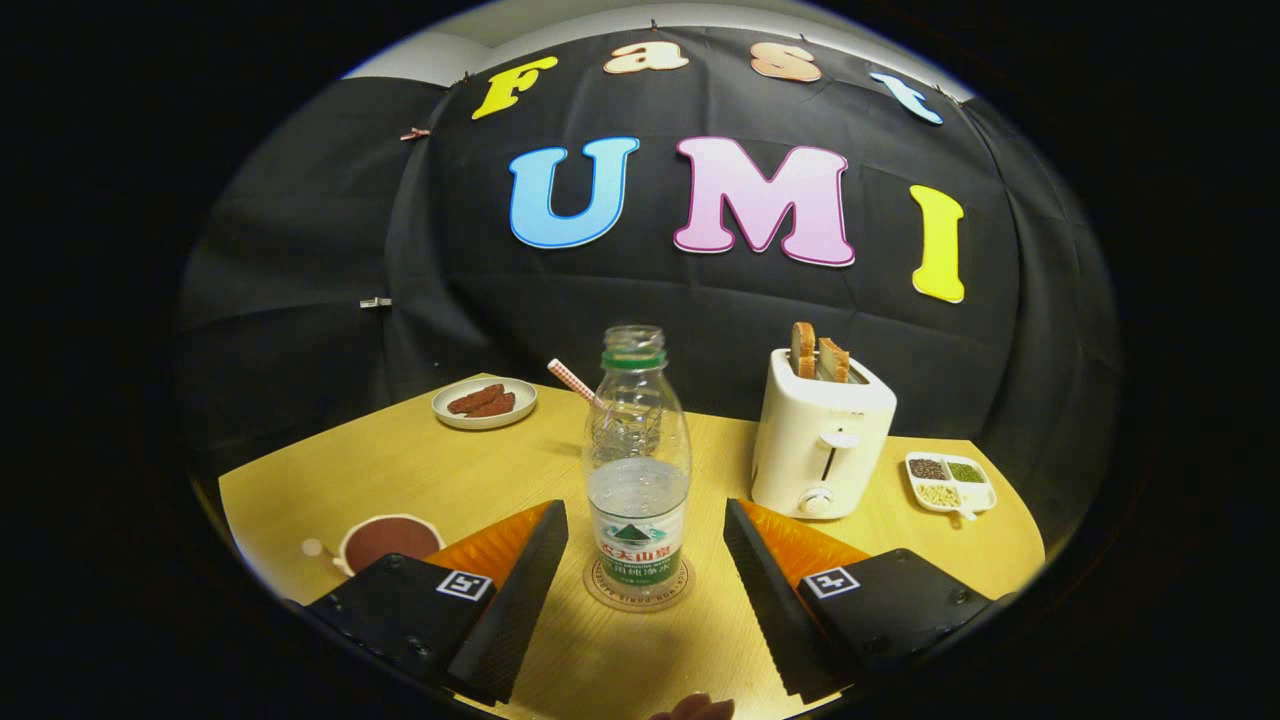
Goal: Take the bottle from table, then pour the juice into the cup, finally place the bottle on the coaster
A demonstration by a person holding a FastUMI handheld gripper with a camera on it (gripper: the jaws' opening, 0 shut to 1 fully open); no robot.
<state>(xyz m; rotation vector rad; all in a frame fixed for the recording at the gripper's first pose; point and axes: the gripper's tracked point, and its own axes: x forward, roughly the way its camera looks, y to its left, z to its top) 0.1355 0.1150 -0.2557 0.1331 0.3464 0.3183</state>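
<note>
A clear plastic bottle (637, 470) without a cap, with a green neck ring and a label, stands upright on a round coaster (638, 588) on the wooden table (400, 470). It is about half full of clear liquid. My gripper (645, 545) is open, one finger on each side of the bottle's base, with a gap to the bottle on both sides. A glass with a red-and-white straw (572, 381) shows behind the bottle, mostly hidden. A white cup (385, 542) with dark liquid sits just left of the left finger.
A white toaster (822, 440) with two bread slices stands beyond the right finger. A small plate of brown food (484, 402) sits at the table's far left. A divided dish of seeds (950, 482) lies right of the toaster. A fingertip (692, 708) shows at the near edge.
</note>
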